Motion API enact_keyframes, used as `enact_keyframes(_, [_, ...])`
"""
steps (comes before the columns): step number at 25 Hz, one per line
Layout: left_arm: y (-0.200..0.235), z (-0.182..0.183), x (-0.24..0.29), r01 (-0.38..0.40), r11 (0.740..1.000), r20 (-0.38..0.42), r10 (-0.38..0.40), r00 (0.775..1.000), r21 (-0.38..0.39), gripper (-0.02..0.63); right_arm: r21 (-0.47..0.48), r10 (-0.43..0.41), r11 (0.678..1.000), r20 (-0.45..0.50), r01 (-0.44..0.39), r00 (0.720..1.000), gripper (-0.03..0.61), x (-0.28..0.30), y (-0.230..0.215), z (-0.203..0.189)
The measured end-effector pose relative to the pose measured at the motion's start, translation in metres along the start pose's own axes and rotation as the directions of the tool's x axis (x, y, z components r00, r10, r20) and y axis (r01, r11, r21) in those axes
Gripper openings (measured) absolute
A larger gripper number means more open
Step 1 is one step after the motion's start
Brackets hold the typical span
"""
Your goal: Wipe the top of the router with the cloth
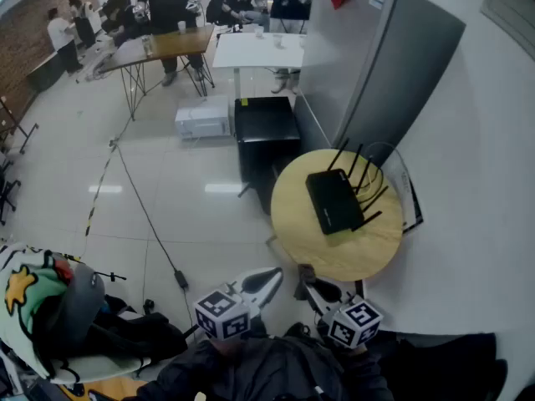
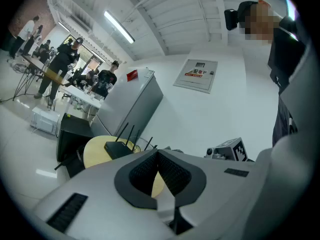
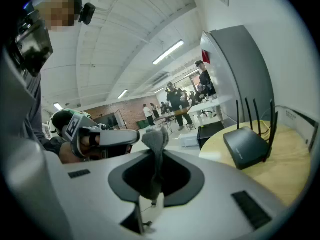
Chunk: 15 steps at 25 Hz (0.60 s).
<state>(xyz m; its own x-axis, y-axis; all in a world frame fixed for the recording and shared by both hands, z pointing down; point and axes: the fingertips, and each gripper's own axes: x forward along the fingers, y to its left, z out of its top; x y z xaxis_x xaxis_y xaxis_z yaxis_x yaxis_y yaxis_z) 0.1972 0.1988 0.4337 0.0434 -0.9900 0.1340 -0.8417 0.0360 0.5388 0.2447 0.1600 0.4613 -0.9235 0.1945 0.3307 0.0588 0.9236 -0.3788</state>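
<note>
The black router [image 1: 333,200] with several upright antennas lies on a round wooden table [image 1: 351,253]; it also shows in the left gripper view, router [image 2: 117,148], and the right gripper view, router [image 3: 245,146]. Both grippers hover short of the table's near edge, off the router. My right gripper [image 1: 315,289] is shut on a grey cloth [image 3: 156,136] that sticks up past its tips. My left gripper [image 1: 266,284] is shut with nothing in it, its tips meeting, left gripper [image 2: 156,153]. It hangs beside the right one.
A wire frame [image 1: 394,174] stands behind the router at the wall. A black cabinet [image 1: 266,132] and a grey fridge [image 1: 401,65] sit beyond the table. A white box [image 1: 202,119] and a cable [image 1: 142,207] lie on the floor; people stand at far tables.
</note>
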Motion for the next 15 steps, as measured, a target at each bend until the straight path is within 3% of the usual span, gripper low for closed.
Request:
enact_keyframes(7, [0.038,0.02,0.004,0.004,1.0,0.005,-0.004,1.0,0.003,-0.007,0.04,-0.035,0.999,0.012,0.035,0.999,0.067,0.032,-0.025,0.008])
enact_keyframes(15, [0.101,0.048,0.045,0.008,1.0,-0.033,-0.009,0.999,-0.009,-0.007,0.096,-0.058,0.994,0.003,0.057,0.998,0.068,0.093,-0.081,0.027])
